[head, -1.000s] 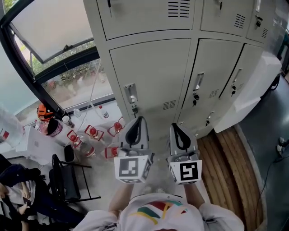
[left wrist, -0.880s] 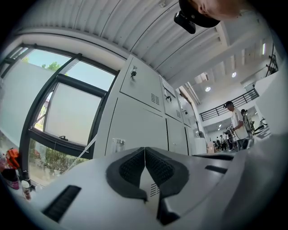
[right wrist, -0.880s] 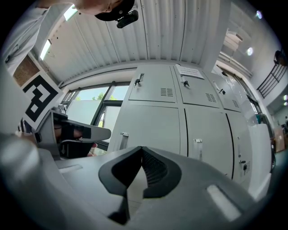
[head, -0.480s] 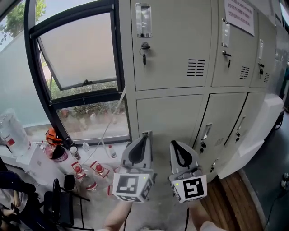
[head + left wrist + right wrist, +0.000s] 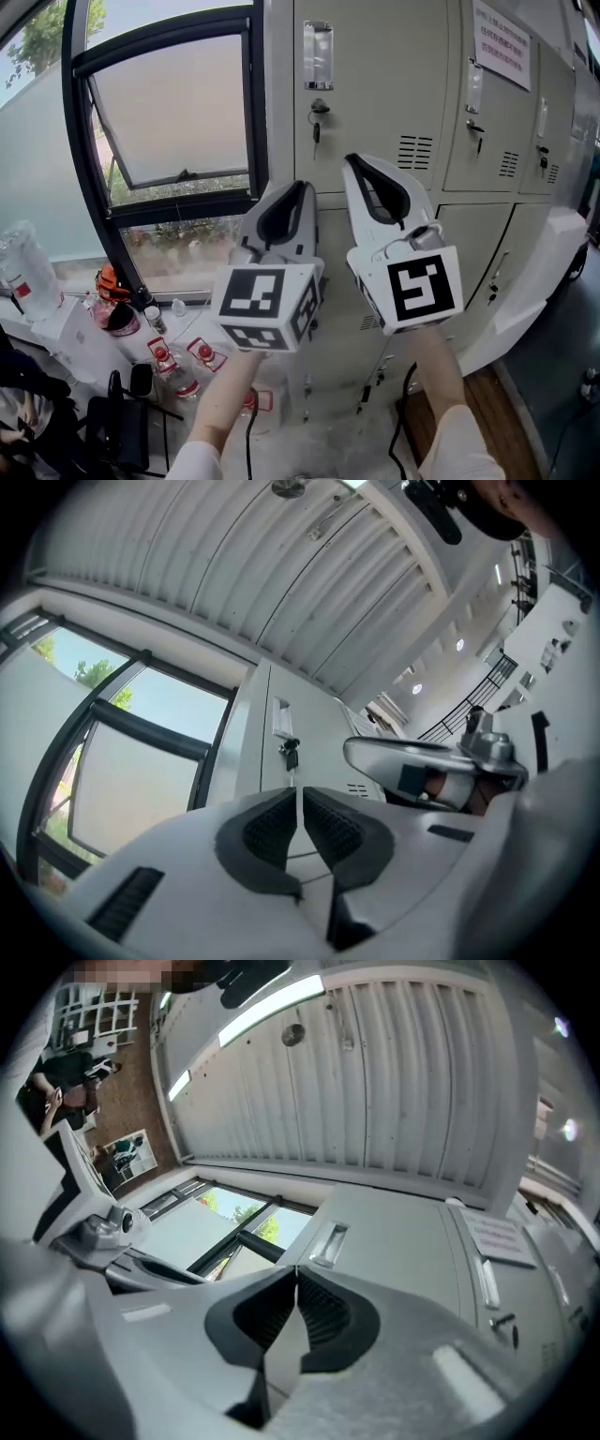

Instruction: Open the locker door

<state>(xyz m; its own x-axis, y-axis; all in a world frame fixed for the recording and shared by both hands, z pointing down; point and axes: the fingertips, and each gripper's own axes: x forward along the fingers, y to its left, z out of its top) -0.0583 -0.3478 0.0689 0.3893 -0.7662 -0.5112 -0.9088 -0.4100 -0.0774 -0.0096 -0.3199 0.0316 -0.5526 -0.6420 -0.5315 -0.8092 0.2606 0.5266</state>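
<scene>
**A:** Closest in, the left forearm [image 5: 220,403] and right forearm [image 5: 439,375] come up from the bottom edge, each with a tool on the end. The left gripper [image 5: 298,187] has its jaws pressed together with nothing between the pads.

**B:** Same on the right gripper [image 5: 352,161]: jaws closed tight and empty. It's side by side with its partner, sitting a touch higher.

**A:** Neither one is on metal. Just beyond their tips stands the locker door [image 5: 375,103], the upper one at the left end of the bank, and it's closed flush.

**B:** Check its left edge: there's a key [image 5: 316,117] hanging in the lock, with a clear label holder [image 5: 318,54] above. A vent grille [image 5: 414,152] sits lower right.

**A:** To the left of the lockers is a dark-framed window [image 5: 169,112] with its pane tilted open. There are bottles [image 5: 178,361] on the floor beneath it.

**B:** And further right, the neighbouring door carries a printed notice [image 5: 501,39].
</scene>
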